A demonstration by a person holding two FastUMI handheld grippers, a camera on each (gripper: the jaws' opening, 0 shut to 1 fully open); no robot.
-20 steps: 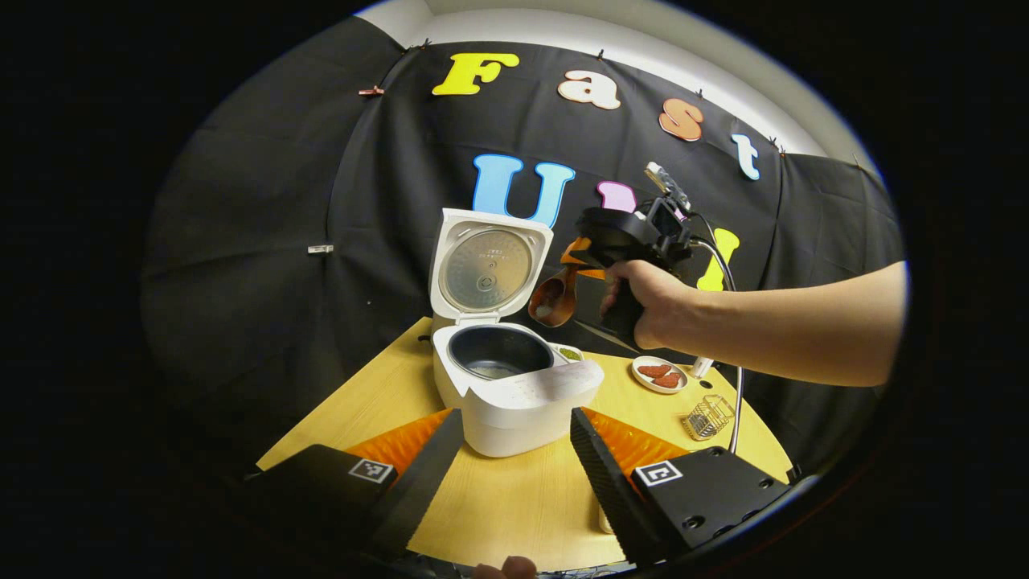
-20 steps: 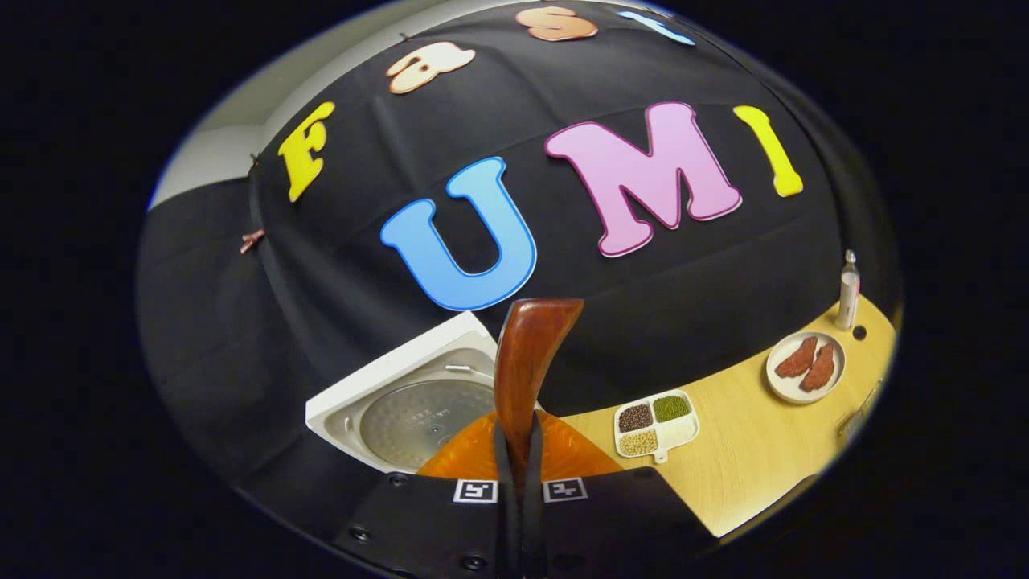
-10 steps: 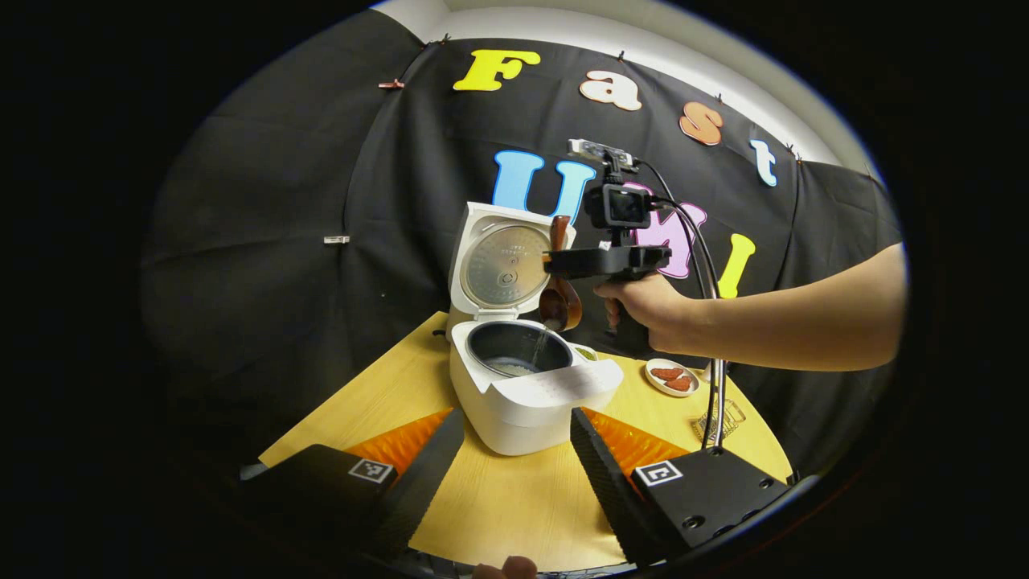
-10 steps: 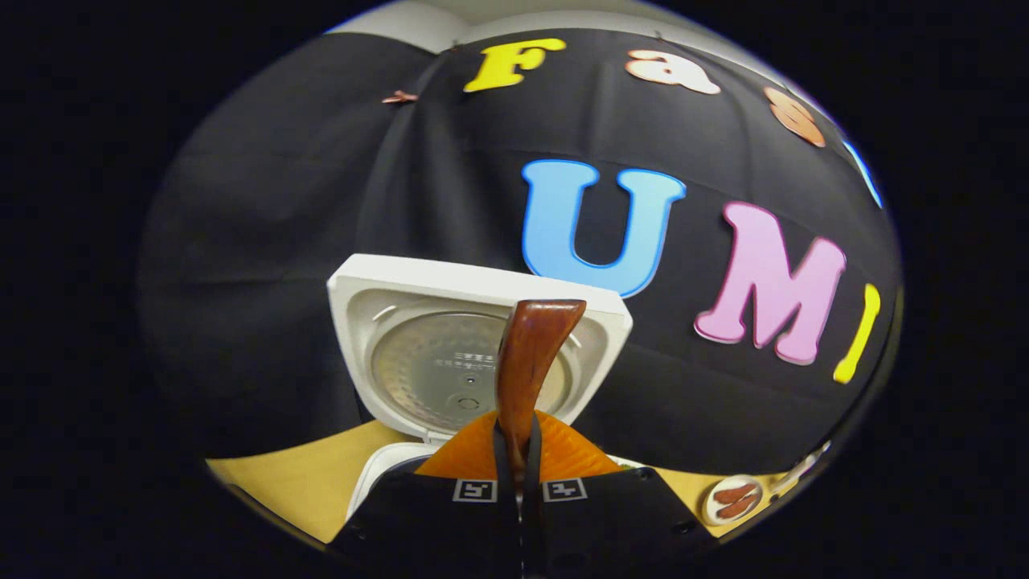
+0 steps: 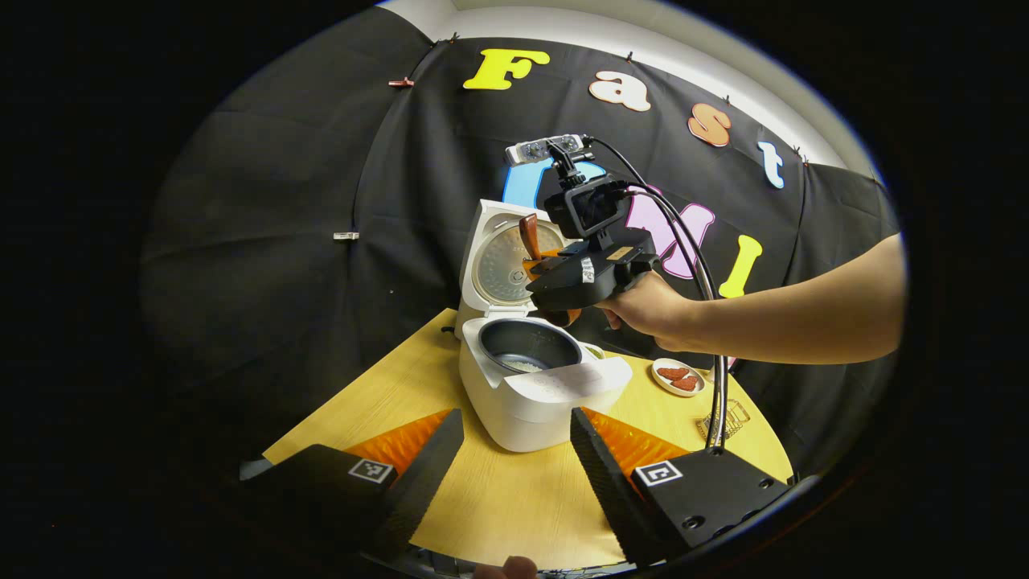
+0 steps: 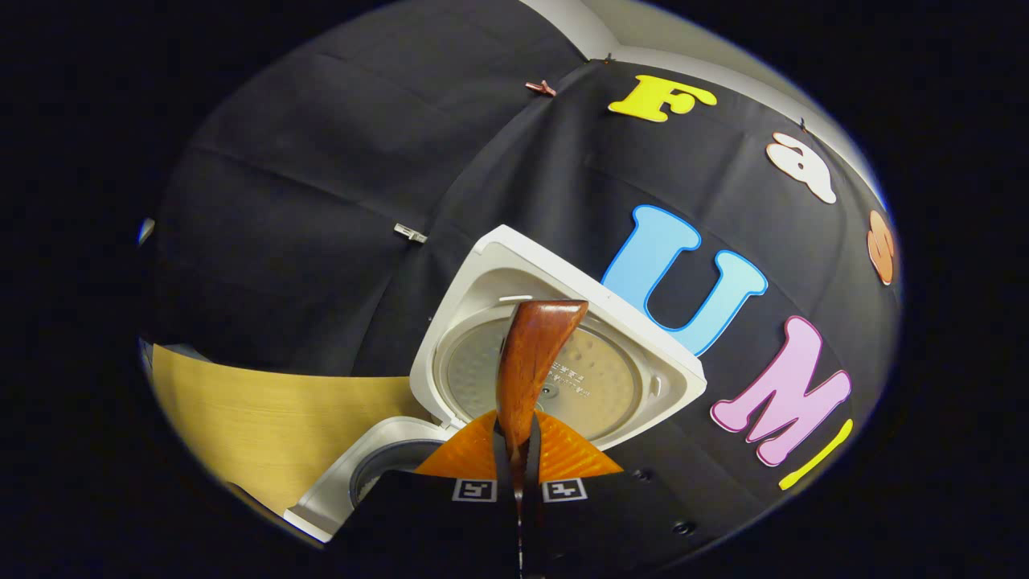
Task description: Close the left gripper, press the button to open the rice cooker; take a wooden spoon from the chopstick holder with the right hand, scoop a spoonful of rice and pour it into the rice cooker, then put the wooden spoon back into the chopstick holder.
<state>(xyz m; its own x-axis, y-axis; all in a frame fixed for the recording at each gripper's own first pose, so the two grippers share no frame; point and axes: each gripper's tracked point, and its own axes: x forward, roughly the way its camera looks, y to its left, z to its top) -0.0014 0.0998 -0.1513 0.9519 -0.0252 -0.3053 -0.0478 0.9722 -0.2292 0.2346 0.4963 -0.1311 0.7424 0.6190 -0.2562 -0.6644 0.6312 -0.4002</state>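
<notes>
Rice (image 5: pixel 524 366) in open rice cooker (image 5: pixel 540 394)

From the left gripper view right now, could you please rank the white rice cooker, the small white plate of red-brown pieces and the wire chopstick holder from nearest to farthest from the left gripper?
1. White rice cooker, lid up, just ahead of the left gripper.
2. Wire chopstick holder, off to the right near the table's edge.
3. Small white plate of red-brown pieces, right and farther back.
</notes>
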